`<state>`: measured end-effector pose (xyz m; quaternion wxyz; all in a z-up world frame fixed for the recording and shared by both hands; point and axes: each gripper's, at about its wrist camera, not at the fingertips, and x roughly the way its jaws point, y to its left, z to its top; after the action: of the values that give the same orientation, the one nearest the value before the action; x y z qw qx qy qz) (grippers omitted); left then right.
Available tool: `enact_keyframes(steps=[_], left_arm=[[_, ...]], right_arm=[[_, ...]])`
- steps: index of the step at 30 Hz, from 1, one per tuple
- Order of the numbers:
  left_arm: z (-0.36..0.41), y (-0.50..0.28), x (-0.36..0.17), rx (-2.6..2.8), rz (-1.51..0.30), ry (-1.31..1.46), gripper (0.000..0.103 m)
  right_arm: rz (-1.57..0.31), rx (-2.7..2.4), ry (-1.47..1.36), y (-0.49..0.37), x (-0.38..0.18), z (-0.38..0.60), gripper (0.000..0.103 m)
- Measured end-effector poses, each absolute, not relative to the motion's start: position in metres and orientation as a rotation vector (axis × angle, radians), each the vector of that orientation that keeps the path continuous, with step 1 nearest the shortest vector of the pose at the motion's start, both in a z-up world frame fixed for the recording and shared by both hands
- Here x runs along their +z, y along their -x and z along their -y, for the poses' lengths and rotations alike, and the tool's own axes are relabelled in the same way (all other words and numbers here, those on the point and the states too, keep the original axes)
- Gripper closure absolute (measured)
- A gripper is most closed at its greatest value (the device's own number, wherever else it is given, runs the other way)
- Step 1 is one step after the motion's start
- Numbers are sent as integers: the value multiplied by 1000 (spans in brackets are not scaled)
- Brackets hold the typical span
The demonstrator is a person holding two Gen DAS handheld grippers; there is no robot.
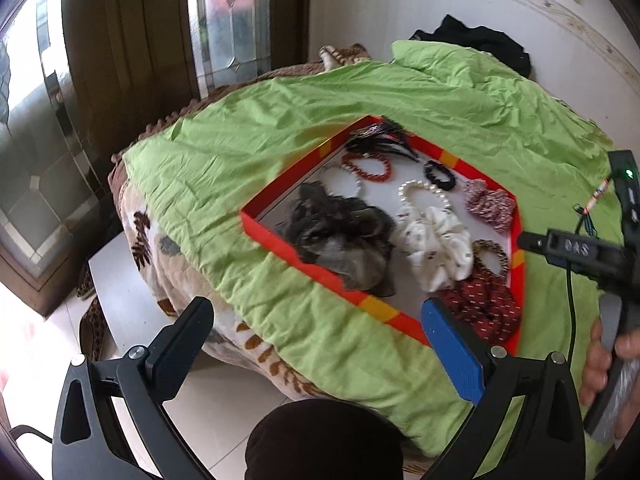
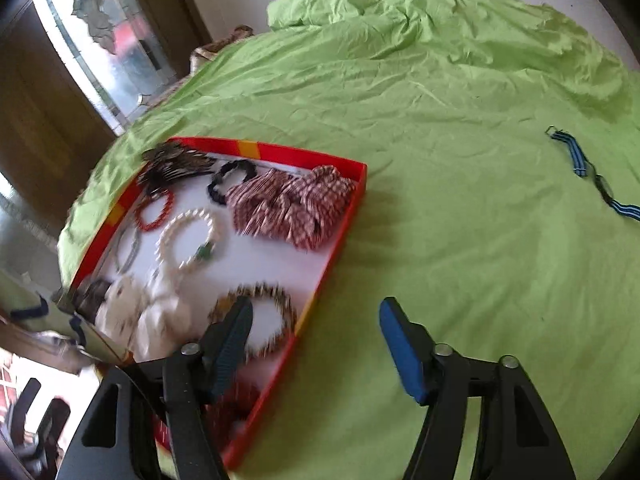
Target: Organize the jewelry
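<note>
Both tools are black, with shiny round screws. The left gripper [image 1: 320, 334] has a bumpy blue pad. So does the right gripper [image 2: 316, 338], and a thin wire hangs from it.

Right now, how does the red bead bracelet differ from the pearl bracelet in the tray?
The red bead bracelet is a smaller loop of dark red beads; the pearl bracelet is a wider loop of white beads. The red one lies nearer the tray's far end, the pearl one towards its middle. Both lie flat on the white floor of the red tray.
</note>
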<state>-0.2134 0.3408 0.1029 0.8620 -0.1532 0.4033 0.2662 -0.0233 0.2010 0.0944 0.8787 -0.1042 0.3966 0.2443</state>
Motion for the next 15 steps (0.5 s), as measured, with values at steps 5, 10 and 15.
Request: enact_keyframes(steps=[5, 10, 15], left_arm=[[-350, 211, 94, 566, -858, 344, 0], [-351, 208, 94, 573, -846, 325, 0], [-347, 205, 98, 559, -836, 305, 0]], right_arm=[[-884, 446, 261, -4, 77, -218, 81], [-843, 381, 296, -1, 79, -217, 90], [-827, 289, 266, -2, 80, -191, 91]])
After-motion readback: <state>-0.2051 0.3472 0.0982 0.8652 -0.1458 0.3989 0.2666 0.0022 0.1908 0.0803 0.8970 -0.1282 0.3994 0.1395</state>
